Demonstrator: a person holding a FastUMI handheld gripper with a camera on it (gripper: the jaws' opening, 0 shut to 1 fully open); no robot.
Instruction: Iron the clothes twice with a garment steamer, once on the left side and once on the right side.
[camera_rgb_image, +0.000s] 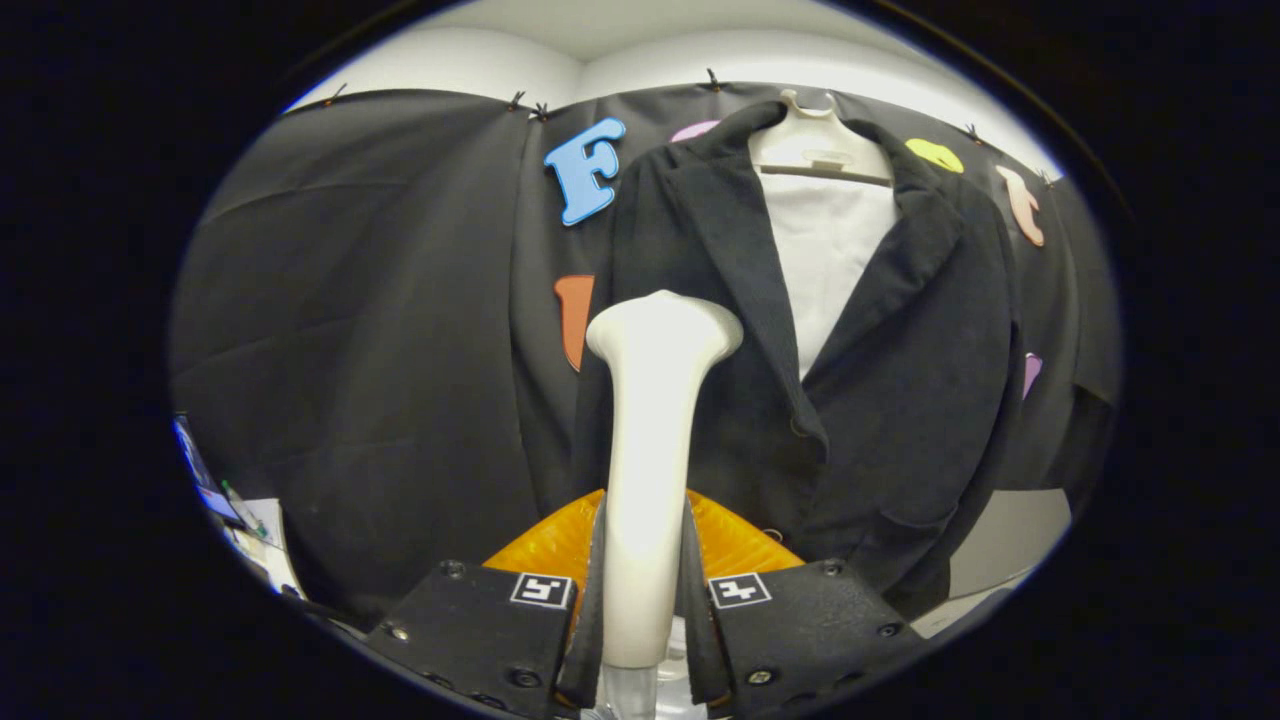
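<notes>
A black jacket (880, 380) hangs on a white hanger (818, 150) against the booth wall, its front open over a white panel (830, 260). My gripper (645, 590) is shut on the handle of a white garment steamer (650, 440), both fingers pressing its sides. The steamer stands upright between the fingers, and its flared head (665, 330) rises in front of the jacket's left front panel, level with the lapel's lower part. I cannot tell whether the head touches the cloth.
An orange part (735, 540) of the gripper lies behind the steamer's handle. Low on the left stands a table edge with papers and a pen (245, 515). A pale surface (1005, 540) shows below the jacket's right hem.
</notes>
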